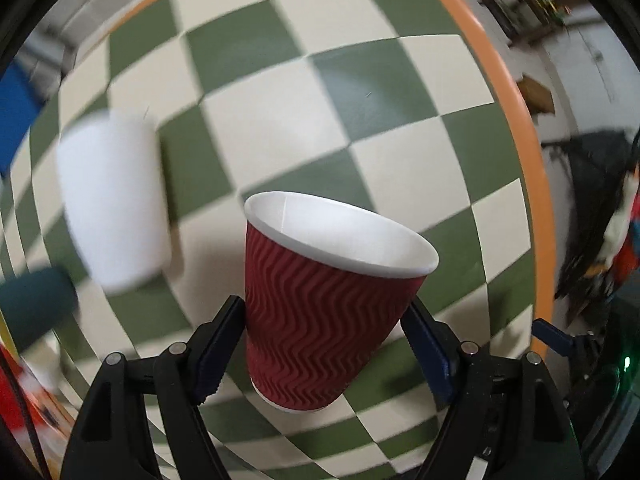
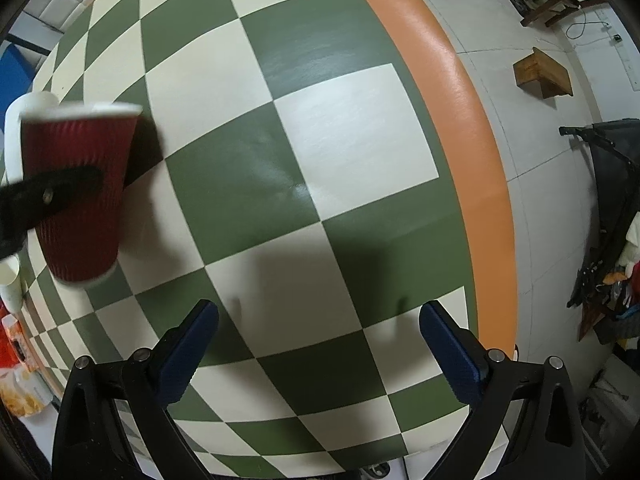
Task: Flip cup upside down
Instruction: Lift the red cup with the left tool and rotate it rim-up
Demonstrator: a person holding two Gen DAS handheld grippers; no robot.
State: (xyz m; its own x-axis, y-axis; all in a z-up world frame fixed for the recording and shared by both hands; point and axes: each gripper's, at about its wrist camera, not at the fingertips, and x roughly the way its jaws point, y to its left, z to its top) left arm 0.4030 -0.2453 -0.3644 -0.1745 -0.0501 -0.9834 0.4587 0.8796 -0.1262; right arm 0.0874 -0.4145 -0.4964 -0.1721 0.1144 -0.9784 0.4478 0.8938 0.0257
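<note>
the left gripper (image 1: 324,344) is clenched around the lower body of the dark red ripple-walled paper cup (image 1: 320,312), held mouth-up and tilted above the green-and-cream checkered table with an orange rim (image 1: 360,80). no print is legible on the cup. a blurred white cup (image 1: 112,204) stands beyond it. the right gripper (image 2: 318,344) hangs released over the table, holding nothing.

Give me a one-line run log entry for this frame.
left gripper: shut on red cup, lifted, mouth up, not yet flipped | right gripper: open, holds nothing, over checkered table | white cup: blurred, beside
</note>
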